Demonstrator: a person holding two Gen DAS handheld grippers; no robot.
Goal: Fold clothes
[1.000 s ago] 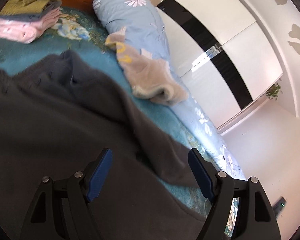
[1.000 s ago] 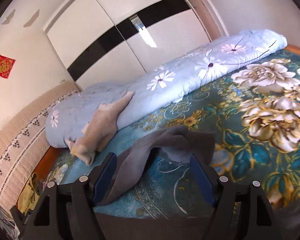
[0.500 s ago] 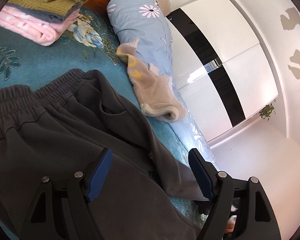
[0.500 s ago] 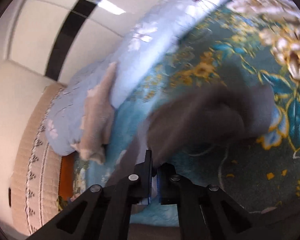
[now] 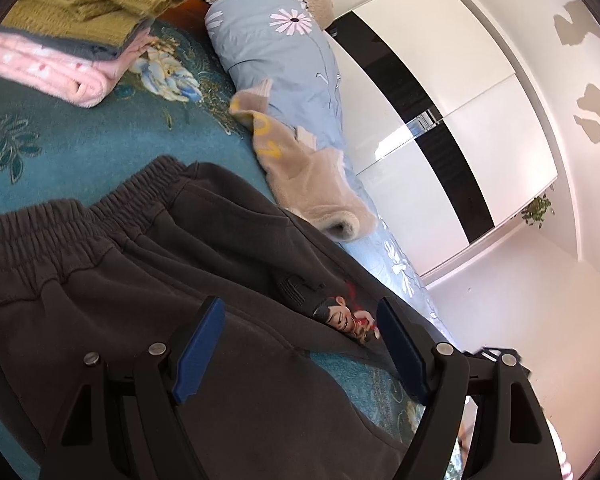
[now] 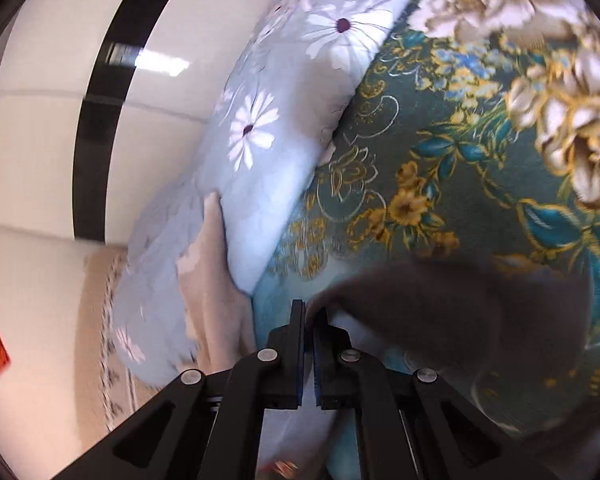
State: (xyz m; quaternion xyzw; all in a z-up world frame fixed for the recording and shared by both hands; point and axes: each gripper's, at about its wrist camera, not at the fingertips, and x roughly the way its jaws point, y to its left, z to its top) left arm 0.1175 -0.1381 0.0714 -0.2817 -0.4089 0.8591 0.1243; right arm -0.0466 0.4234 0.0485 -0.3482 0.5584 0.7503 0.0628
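Dark grey sweatpants (image 5: 148, 280) lie spread on the teal floral bedspread (image 5: 60, 148), elastic waistband to the left, a small cartoon print (image 5: 342, 318) on one leg. My left gripper (image 5: 300, 344) is open and hovers just above the pants, holding nothing. My right gripper (image 6: 310, 320) is shut on the edge of a grey pant leg (image 6: 440, 312), which is lifted off the bedspread (image 6: 480, 152) and blurred.
A stack of folded clothes, pink (image 5: 48, 72) under olive green (image 5: 80, 4), sits at the far left. A beige fleece garment (image 5: 312, 176) lies on a rolled light blue daisy quilt (image 5: 284, 48) (image 6: 268, 144) along the bed's far side. A white wardrobe (image 5: 460, 112) stands behind.
My right gripper closed on the grey pant leg and lifted it. My left gripper stayed open and pulled back over the pants, bringing the waistband and the cartoon print into view.
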